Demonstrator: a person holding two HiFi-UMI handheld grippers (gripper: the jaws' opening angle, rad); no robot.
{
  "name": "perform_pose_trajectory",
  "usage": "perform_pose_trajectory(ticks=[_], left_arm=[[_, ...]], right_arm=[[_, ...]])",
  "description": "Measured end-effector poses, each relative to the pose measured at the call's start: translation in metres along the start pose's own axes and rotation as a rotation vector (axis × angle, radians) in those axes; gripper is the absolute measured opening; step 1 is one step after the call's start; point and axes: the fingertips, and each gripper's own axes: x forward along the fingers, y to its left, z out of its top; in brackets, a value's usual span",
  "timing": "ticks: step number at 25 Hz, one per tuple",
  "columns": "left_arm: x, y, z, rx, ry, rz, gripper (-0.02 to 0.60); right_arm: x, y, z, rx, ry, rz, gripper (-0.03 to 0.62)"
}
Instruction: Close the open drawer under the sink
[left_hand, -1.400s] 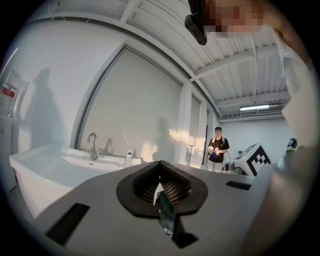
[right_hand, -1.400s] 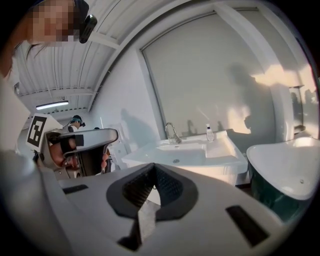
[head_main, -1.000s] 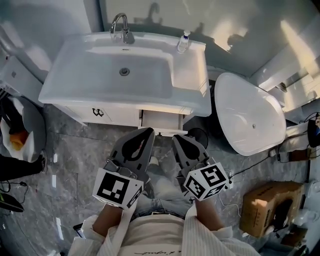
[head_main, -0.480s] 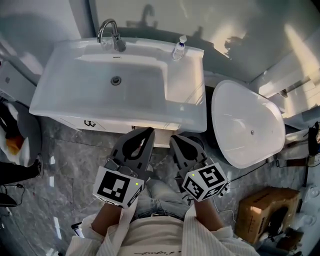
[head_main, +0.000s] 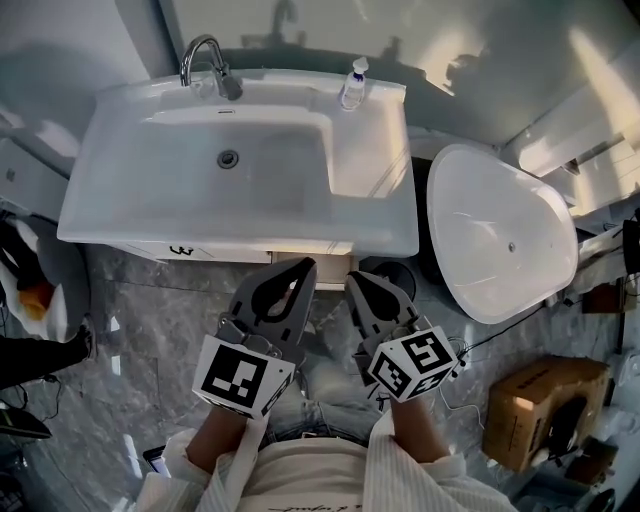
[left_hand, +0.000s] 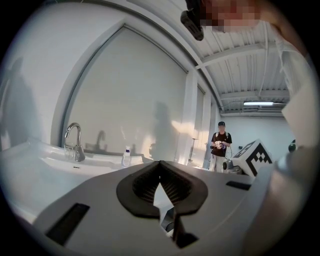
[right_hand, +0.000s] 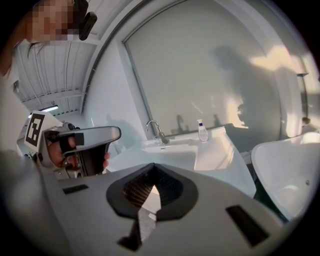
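Observation:
The white sink (head_main: 370, 150) fills the top of the head view, with its cabinet front (head_main: 180, 250) below the rim. Only a thin pale strip of the drawer (head_main: 312, 259) shows under the sink's front edge; I cannot tell how far out it stands. My left gripper (head_main: 298, 270) and right gripper (head_main: 362, 282) are side by side just in front of that strip, both shut on nothing. In the left gripper view my left gripper (left_hand: 160, 164) points over the sink (left_hand: 30, 165). The right gripper (right_hand: 152, 169) faces the basin (right_hand: 220, 150) too.
A chrome faucet (head_main: 205, 62) and a soap bottle (head_main: 353, 86) stand at the sink's back. A white tub (head_main: 500, 230) lies to the right, a cardboard box (head_main: 545, 400) at lower right. A person (left_hand: 220, 148) stands far off. The floor is grey marble.
The sink has slid lower and nearer in the head view. The drawer, seen as an open tray a second ago, now shows only as a thin strip. Both grippers stay shut.

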Motion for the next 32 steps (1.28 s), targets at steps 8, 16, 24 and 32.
perform_pose_trajectory(ticks=[8, 16, 24, 32], left_arm=[[0.01, -0.009, -0.023, -0.008, 0.047, -0.043, 0.015], [0.028, -0.007, -0.073, -0.028, 0.1, -0.059, 0.015], [0.032, 0.003, -0.145, -0.038, 0.16, -0.022, 0.015], [0.028, 0.021, -0.22, -0.081, 0.235, 0.017, 0.015]], right_arm=[[-0.002, -0.008, -0.018, 0.019, 0.014, -0.033, 0.009], [0.007, -0.026, -0.05, 0.025, 0.032, -0.06, 0.009], [0.021, -0.049, -0.1, 0.052, 0.054, -0.083, 0.009], [0.042, -0.06, -0.152, 0.053, 0.077, -0.106, 0.01]])
